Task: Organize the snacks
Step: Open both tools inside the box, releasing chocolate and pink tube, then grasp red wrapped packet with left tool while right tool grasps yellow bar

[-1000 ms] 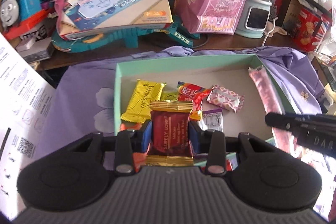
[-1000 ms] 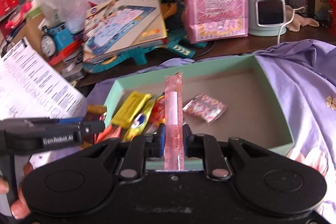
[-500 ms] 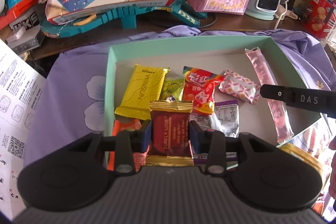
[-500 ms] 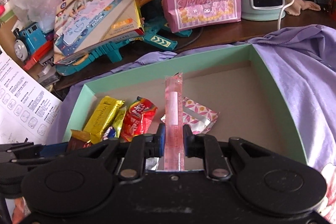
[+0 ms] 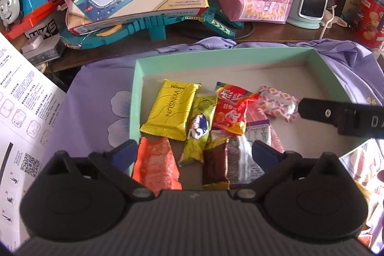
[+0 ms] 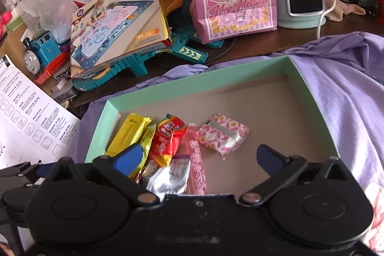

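1. Both tools, left tool (image 5: 193, 151) and right tool (image 6: 200, 156), have just been opening; jaws wide, nothing gripped.
2. Mint box (image 5: 135, 97): stiff card, light.
3. Pink stick (image 6: 197, 160), brown packet (image 5: 214, 166) lie inside: light, crinkly, slippery; pinch flat across middle.

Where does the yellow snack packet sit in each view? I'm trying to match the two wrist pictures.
Left wrist: yellow snack packet left of centre, in the box's left part.
Right wrist: yellow snack packet lower left, near the left wall.
Shared landmark: red snack packet to its right.
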Available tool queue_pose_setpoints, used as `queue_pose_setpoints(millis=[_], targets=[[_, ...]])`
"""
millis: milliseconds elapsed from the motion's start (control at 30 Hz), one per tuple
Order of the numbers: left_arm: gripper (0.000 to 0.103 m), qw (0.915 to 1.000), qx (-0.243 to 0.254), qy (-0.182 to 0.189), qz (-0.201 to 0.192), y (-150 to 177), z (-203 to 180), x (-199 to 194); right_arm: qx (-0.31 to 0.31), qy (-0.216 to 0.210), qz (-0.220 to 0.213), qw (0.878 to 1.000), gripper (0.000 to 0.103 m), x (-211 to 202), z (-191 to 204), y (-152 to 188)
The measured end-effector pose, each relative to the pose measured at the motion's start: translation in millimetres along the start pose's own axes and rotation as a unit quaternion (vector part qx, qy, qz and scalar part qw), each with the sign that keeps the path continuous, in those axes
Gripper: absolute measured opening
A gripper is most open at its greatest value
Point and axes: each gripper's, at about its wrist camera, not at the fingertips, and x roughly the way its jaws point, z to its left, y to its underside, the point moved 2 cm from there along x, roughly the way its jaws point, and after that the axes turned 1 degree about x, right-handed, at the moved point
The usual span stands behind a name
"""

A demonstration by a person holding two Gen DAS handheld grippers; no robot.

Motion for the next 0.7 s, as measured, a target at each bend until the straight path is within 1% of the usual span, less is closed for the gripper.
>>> queue_pose_setpoints(millis=[267,400,533,700], targets=[[0.103,0.9999,0.001,0.002,-0.014,12,-8,-36,-0.008,-0.001,-0.009,1.000,0.103,-43,-2,19],[0.103,0.9998,-0.005,0.006,-0.015,25,-13,-52,-0.005,-0.006,-0.010,1.000,0.103,-67,-8,34],[0.103,1.0000,-0.001,0.009,-0.004,45,-22,-56,0.002,-0.005,0.000,1.000,0.103,-81,-18,50],[0.103,0.9996,0.006,0.010,0.024,71,-34,-46,0.009,0.001,0.016,1.000,0.103,-88,-32,71]])
